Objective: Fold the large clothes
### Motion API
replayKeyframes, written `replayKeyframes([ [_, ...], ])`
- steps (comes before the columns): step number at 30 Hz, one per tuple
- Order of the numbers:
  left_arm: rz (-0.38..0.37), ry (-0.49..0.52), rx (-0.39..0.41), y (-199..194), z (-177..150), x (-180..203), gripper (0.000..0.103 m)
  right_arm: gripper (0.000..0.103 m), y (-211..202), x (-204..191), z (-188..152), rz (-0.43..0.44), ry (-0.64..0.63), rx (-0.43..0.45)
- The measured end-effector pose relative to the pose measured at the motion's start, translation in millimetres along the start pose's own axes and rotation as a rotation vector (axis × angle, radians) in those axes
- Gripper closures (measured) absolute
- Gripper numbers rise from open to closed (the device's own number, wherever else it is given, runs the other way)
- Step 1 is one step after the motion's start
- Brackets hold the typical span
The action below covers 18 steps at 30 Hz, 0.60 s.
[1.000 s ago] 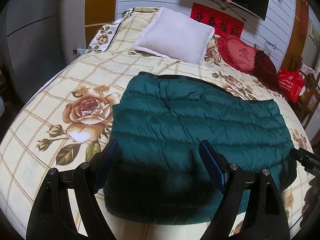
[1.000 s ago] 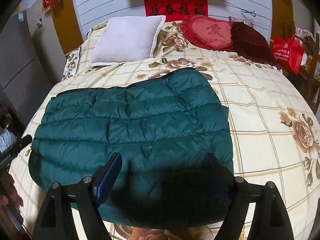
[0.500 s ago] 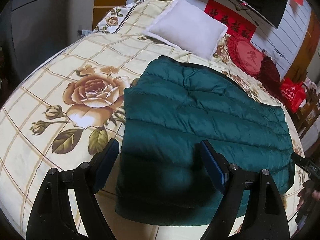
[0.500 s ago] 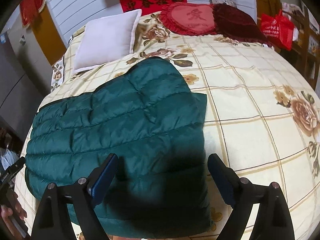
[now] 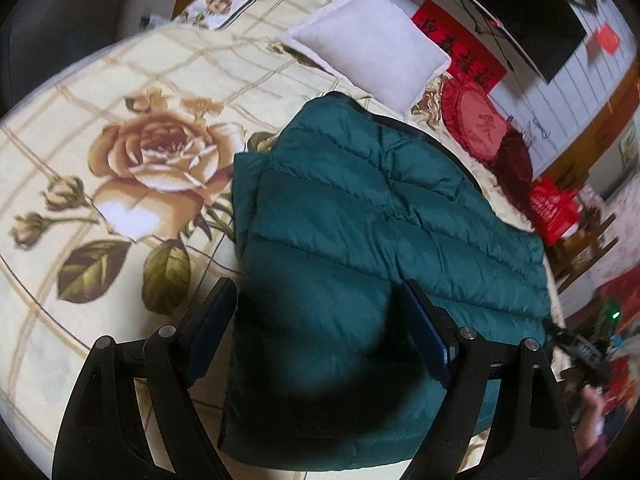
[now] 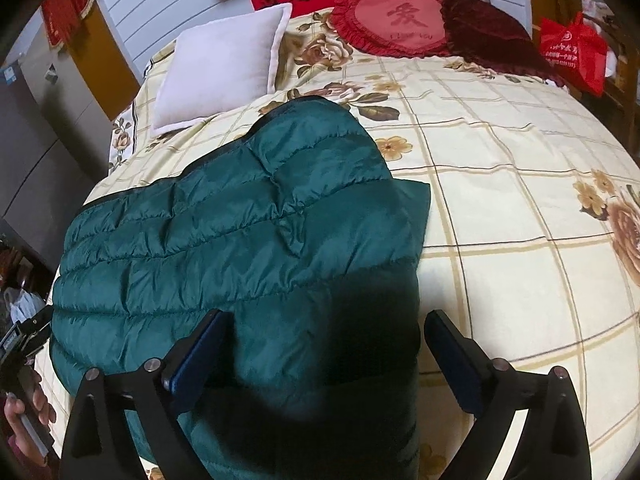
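Green puffer jacket (image 5: 360, 220) first — we see it spread flat on the bedspread (image 5: 80, 120), a cream quilt checked with tan lines and printed with big brown roses, and it lies across the near middle of the bed with its quilted side up. Starting at our left, the left gripper (image 5: 316, 324) hangs over the jacket's near left corner; its jaws stand wide, one finger over bare bedspread just beside the jacket's edge and the other over the fabric, neither pad pressing on anything, so it holds nothing. Moving across, the jacket's dark-trimmed far edge runs toward the white pillow (image 5: 372, 44) at the head of the bed, with a red heart cushion (image 6: 396, 20) and a dark red cushion (image 6: 492, 36) further right. At the jacket's near right corner we find the right gripper (image 6: 324, 344) — its jaws are opening, the left finger above the fabric and the right one over the bedspread, the corner lying beneath the gap, ungripped. A red bag (image 6: 572, 52) sits beyond the bed's far right side.
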<state>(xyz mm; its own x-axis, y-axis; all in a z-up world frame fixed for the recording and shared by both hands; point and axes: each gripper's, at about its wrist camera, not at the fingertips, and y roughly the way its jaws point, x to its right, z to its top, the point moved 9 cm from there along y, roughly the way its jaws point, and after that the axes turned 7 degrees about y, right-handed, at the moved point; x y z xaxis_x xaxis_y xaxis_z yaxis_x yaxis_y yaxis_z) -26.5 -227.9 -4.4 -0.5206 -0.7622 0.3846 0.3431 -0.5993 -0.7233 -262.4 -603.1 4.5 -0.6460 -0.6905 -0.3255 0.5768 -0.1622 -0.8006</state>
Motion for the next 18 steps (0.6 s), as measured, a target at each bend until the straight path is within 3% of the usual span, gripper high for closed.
replayKeyframes([
  [8,-0.077,-0.079,-0.033,15.5,1.1,-10.5,0.019,0.000,22.8,1.7,6.0,0.076,0.036,-0.050],
  [12,-0.099,-0.104,-0.050,23.9,-0.5,-13.6,0.010,0.000,34.7,-2.4,10.6,0.131,0.030,-0.090],
  [18,-0.136,-0.147,-0.062,33.8,-1.8,-17.8,0.005,0.000,46.4,-9.2,14.8,0.160,-0.021,-0.121],
])
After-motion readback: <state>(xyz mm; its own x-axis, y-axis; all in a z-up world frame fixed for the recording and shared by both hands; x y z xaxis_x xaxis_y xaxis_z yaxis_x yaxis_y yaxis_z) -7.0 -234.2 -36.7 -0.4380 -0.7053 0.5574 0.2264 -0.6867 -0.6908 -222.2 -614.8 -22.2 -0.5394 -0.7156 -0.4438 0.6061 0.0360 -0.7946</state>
